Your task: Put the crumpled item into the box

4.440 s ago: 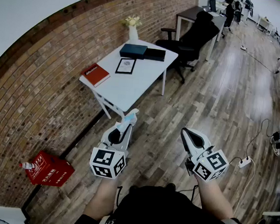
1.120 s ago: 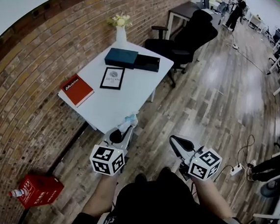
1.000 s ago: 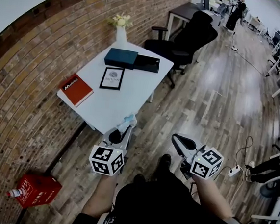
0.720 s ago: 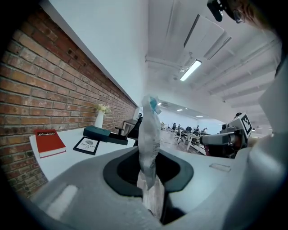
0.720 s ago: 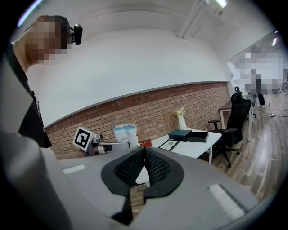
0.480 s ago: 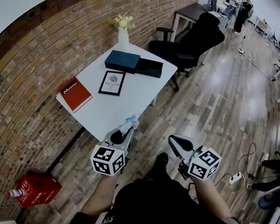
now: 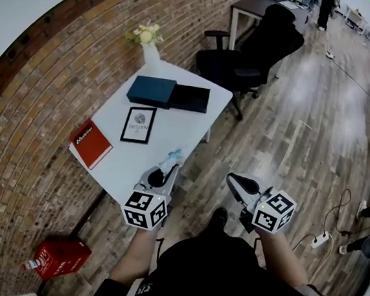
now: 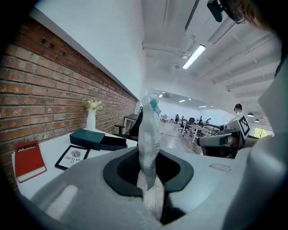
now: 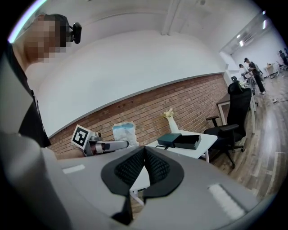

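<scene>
My left gripper is shut on the crumpled item, a white and pale blue packet that sticks up from the jaws. It hangs over the near edge of the white table. A teal box and a black box lie side by side at the table's far end, also seen in the left gripper view. My right gripper is shut with nothing in it, its pads pressed together, over the wooden floor to the right of the table.
A red book, a framed card and a white vase with flowers stand on the table. A black office chair is beyond it. A red box lies on the floor by the brick wall. Cables lie at the right.
The table has come nearer and lower in the head view as the person walked toward it. Both grippers keep their pose, and the left still holds the packet.
</scene>
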A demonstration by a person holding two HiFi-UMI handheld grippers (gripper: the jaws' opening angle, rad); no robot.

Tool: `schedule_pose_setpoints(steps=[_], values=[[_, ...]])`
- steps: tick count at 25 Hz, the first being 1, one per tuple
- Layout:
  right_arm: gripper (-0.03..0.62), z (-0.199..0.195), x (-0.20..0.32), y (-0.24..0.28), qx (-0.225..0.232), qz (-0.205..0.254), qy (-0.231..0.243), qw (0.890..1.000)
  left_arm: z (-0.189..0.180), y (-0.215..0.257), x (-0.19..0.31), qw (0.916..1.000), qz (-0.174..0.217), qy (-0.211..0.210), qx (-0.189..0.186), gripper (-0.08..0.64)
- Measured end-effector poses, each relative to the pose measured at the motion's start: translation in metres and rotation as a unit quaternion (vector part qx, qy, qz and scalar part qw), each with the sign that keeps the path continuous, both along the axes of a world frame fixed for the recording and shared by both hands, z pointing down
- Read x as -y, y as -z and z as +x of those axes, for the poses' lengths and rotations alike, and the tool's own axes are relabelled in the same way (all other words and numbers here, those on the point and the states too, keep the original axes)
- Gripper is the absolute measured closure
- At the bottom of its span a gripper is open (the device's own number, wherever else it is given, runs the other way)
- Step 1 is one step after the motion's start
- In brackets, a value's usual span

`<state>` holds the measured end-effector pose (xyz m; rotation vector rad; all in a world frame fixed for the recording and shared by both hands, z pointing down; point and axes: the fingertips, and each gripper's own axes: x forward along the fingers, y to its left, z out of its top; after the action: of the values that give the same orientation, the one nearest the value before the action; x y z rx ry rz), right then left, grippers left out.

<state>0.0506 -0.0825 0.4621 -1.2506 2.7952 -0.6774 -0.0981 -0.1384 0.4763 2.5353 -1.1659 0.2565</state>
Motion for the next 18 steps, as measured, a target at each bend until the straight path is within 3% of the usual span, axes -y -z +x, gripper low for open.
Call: schedule_pose_setpoints(steps=[10,18], values=[[0.592,0.069,0.073,-0.012,0.019,-0.008,0.005,1.0,0.055,0.002,0.062,0.9992,-0.007,0.019,0.034,0.494],[0.592,0.096,0.105,-0.012,0.02,-0.007,0.023,1.0,0.076,0.009,0.092,0.998,-0.005,0.041,0.048,0.492]])
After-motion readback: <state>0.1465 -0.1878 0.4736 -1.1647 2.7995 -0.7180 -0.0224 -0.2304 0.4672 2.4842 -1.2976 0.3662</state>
